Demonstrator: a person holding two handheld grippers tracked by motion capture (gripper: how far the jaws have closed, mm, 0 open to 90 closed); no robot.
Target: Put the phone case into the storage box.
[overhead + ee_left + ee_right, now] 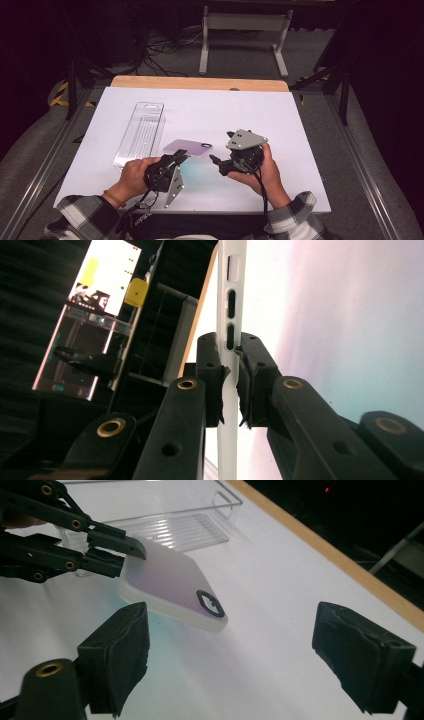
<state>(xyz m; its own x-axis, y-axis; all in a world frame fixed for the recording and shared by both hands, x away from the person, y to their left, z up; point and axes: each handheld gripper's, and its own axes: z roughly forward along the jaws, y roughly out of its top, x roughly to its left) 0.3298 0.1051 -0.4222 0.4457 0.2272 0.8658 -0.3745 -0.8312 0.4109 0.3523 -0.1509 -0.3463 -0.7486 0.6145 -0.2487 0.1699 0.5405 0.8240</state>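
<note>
I see one white table point(300, 150), and on it one clear plastic package point(140, 132) and one phone case point(188, 147). I count two grippers, one in each hand.

My left gripper point(181, 157) is closed tight on the phone case: in the left gripper view the two pads point(212, 375) press the thin white edge of the case point(229, 315) from both sides. In the right gripper view the case point(170, 582) is held at one corner by this gripper point(131, 555) and is tilted, its far end with the black camera ring low over the table point(280, 645). The clear package point(170, 527) lies behind it, near but apart.

My right gripper point(216, 164) is wide open and holds nothing. In its own view the two pads point(117, 652) stand far apart, and the case is in front of them without touching.

In the high view my left hand point(134, 176) hides part of its gripper. I cannot tell if the low end of the case touches the table. The room behind the table is dark and hard to read.
</note>
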